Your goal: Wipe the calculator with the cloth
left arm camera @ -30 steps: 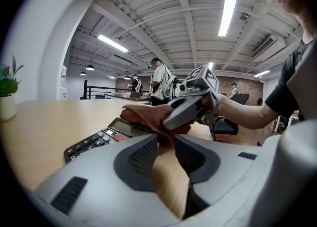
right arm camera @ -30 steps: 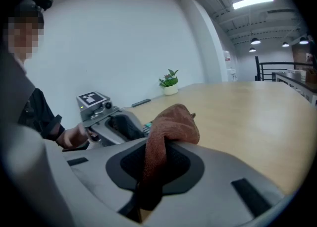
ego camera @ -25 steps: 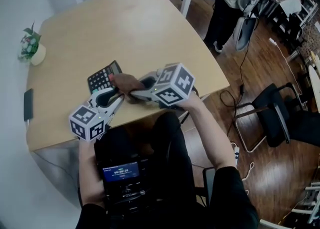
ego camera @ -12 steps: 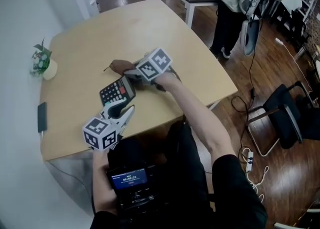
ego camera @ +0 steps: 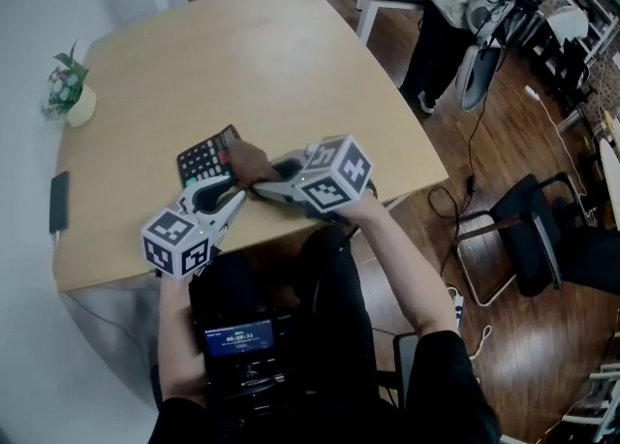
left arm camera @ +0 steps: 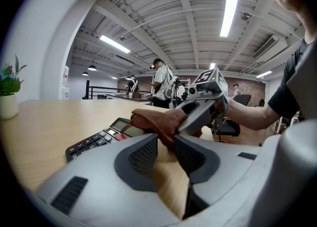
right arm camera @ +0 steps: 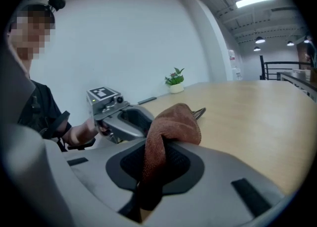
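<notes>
On a wooden table point(ego camera: 242, 54), the right gripper point(right arm camera: 164, 144) has its jaws clamped on a brown cloth point(right arm camera: 174, 121). The cloth bunches out past the gripper's tips and rests on the display end of a black calculator point(left arm camera: 96, 141). The left gripper point(left arm camera: 166, 147) sits alongside, jaws slightly apart with only tabletop between them. The calculator lies just ahead of its tips, to their left.

I am at a pale wooden table point(ego camera: 291, 54) in an open-plan office. Black chairs point(ego camera: 528, 234) and loose cables point(ego camera: 472, 127) sit on the wood floor point(ego camera: 523, 355); strip lights point(left arm camera: 230, 4) line the bare ceiling point(left arm camera: 188, 32).
</notes>
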A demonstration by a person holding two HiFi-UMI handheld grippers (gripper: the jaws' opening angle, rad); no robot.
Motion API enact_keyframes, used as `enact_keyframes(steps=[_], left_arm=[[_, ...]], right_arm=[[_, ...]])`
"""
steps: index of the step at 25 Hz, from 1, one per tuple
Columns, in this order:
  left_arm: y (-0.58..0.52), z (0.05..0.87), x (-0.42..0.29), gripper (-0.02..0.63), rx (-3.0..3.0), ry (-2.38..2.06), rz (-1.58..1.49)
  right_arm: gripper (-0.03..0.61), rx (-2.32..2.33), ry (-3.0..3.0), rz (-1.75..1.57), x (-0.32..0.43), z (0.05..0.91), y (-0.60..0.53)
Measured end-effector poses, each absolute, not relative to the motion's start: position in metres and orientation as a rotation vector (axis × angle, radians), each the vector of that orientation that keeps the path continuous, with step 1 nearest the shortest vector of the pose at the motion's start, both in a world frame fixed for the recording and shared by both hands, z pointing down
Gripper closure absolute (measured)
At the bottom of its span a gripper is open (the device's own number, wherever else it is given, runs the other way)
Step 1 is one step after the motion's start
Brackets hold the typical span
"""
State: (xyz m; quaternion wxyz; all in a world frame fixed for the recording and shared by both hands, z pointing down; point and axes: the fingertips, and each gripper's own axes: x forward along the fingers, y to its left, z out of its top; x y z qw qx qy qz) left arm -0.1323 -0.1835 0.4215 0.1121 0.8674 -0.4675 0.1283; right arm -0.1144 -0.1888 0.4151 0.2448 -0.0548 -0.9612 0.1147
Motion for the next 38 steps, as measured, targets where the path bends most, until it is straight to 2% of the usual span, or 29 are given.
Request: enact_keyframes(steps=[4,11,17,22,29,32,35,38], left_arm=[[-0.184,0.422,-0.132,0.499,2.545,-1.375,0.374],[-0.185,0.425,-0.133,0.499,2.532,-1.391,0.373],[-0.178,0.424,-0.143,0.499,2.511,-1.423,0.353],[-0.175,0.422,-0.187,0.497,2.49,-1.453,0.336],[-0.2,0.405,-0.239,0.497,2.478,-1.349,0.098],[-0.189,0.394,-0.251,0.497,2.467,-1.418,0.013],[-0.148,0.378,-0.233,0.534,2.535,-1.446,-0.005],[-0.125,0.388,-0.189,0.54,2.617,-1.312,0.121]], right_arm=[[0.52,-0.195,-2.626,0.302,-0.105,0.403,-0.179],[0.52,0.321,-2.724,0.264,-0.148,0.38,-0.327],[0.522,-0.023,-2.601,0.389,-0.221,0.423,-0.319],[0.525,-0.177,-2.506,0.37,-0.202,0.422,-0.286],[0.525,-0.066,-2.626,0.658,-0.156,0.42,-0.222],[0.523,0.051,-2.693,0.673,-0.141,0.408,-0.231],[0.523,0.191,-2.685,0.61,-0.127,0.404,-0.259],[0.523,0.217,-2.655,0.582,-0.14,0.408,-0.276]])
